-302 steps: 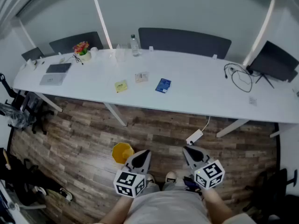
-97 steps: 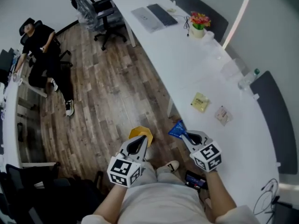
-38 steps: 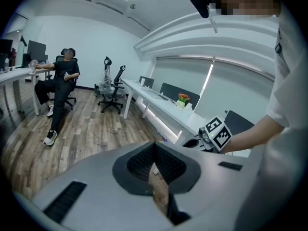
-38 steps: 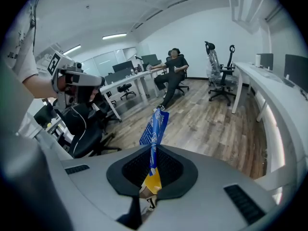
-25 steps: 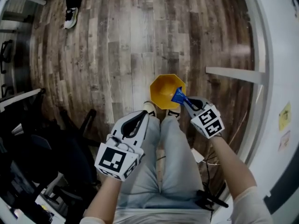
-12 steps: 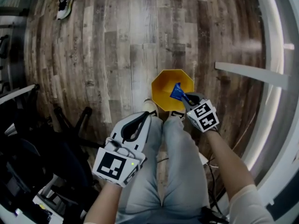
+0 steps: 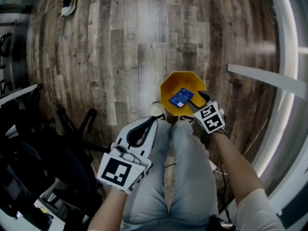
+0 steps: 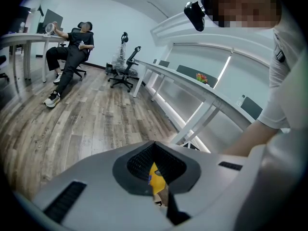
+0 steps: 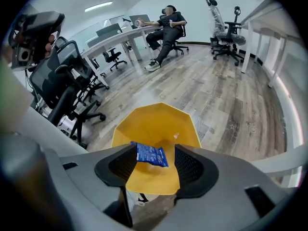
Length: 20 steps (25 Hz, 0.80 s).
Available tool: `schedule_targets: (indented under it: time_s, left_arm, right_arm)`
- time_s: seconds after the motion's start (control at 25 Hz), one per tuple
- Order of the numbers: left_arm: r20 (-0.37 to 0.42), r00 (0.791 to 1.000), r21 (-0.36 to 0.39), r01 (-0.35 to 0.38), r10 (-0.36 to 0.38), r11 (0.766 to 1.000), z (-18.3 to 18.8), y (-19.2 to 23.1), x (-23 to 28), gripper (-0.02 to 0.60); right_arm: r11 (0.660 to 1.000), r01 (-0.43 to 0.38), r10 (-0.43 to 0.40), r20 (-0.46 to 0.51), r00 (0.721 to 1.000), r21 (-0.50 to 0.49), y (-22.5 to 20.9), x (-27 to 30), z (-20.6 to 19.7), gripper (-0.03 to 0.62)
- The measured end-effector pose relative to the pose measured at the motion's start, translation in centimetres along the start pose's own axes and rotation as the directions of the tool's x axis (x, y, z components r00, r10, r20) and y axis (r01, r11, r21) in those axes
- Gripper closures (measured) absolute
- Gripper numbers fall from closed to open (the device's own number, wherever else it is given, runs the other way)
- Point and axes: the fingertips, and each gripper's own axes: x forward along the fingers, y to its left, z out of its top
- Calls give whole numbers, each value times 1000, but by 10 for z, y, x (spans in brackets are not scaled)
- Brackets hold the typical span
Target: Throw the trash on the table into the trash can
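Observation:
A yellow trash can [image 7: 168, 83] stands on the wooden floor just ahead of the person's feet. A blue packet [image 7: 181, 97] hangs loose over its mouth. My right gripper [image 7: 196, 100] is at the can's near right rim and its jaws are opening. In the right gripper view the blue packet [image 9: 150, 154] sits between the wide-apart pads, free of the right pad, with the trash can [image 9: 159, 114] below my right gripper [image 9: 153, 165]. My left gripper [image 7: 149, 121] hovers shut and empty over the person's left thigh. In its own view, the left gripper [image 8: 156, 177] shows yellow through a slit.
The white table [image 7: 288, 57] curves along the right, with a slanted leg [image 7: 269, 78] near the can. Black office chairs [image 7: 29, 162] crowd the left. A seated person [image 8: 72, 42] is far across the room. The person's legs [image 7: 187, 177] fill the bottom.
My right gripper moved over the can's rim and its jaws parted. The blue packet, pinched half a second ago, now lies flat and loose over the can. The left gripper barely moved.

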Motion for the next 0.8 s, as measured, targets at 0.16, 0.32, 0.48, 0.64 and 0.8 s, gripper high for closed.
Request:
schedule_targets:
  time_s: [0.16,0.32,0.48,0.64,0.8]
  left_arm:
    - [8,1000,-4,-3,3,1000,5,1,-2,581]
    - [15,1000,-3,1,-1,1000,9,-3,-5,581]
    - [17,1000,-9,-1,1,1000,13,-7,-12,581]
    - [37,999,-2,-12,12,1000,31,-14,-24,581]
    - [45,999,-6,-15,16,1000,55,-28,-44,581]
  right_arm:
    - [1000,1,-1,0,1000,0,-1,-3,4,349]
    - [1000,2,-2,3,1000,-6,-2,-10,8,349]
    - [1000,2,-2,2,1000,-10,-1,-21,14,349]
    - [1000,-6,6,12,1000,5,5,-44,28,349]
    - [999,-31,31,38,999,-9,19,-84,49,350]
